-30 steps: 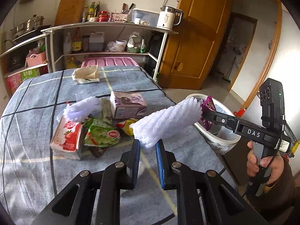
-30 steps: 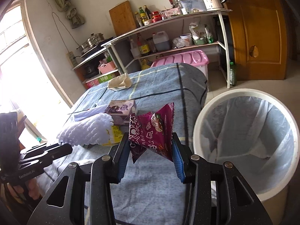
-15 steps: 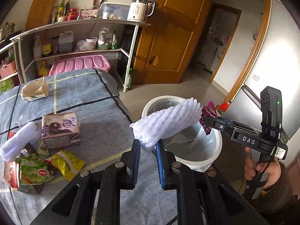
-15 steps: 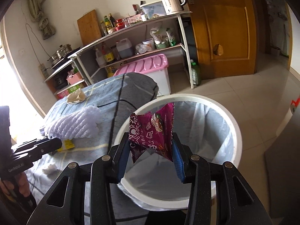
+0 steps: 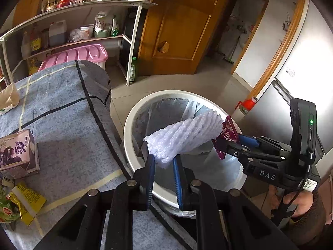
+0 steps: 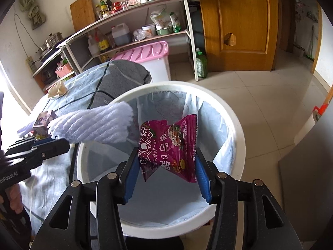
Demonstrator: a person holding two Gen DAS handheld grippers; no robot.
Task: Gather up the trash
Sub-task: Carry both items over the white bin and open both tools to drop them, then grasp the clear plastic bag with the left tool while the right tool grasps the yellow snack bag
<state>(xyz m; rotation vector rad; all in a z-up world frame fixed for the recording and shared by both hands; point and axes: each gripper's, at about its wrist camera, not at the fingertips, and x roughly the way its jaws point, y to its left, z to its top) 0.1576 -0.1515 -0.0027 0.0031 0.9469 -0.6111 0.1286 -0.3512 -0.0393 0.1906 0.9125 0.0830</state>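
Observation:
A white bin [image 5: 133, 125] with a clear liner stands on the floor beside the table. My left gripper [image 5: 163, 162] is shut on one end of a white foam net sleeve [image 5: 187, 137], which sticks out over the bin's mouth. In the right wrist view the same sleeve [image 6: 93, 125] reaches in from the left gripper [image 6: 66, 143]. My right gripper [image 6: 166, 166] hangs above the bin [image 6: 235, 125] with a purple snack packet [image 6: 168, 145] between its pads. Its jaws are opening, and the packet's side edges still touch both pads. The left wrist view shows that packet [image 5: 228, 133] edge-on in the right gripper [image 5: 233, 143].
The table's blue-grey checked cloth [image 5: 62, 114] carries a purple drink carton [image 5: 18, 152], a yellow wrapper [image 5: 27, 200] and a crumpled paper bag [image 5: 8, 98]. Behind stand a pink-lidded box [image 5: 77, 54], a loaded shelf rack [image 5: 133, 41], a green bottle [image 5: 133, 68] and a wooden door [image 5: 183, 31].
Both grippers have swung from over the table to above the bin, carrying the foam sleeve and the packet. The right jaws stand wider and the packet has spread flatter.

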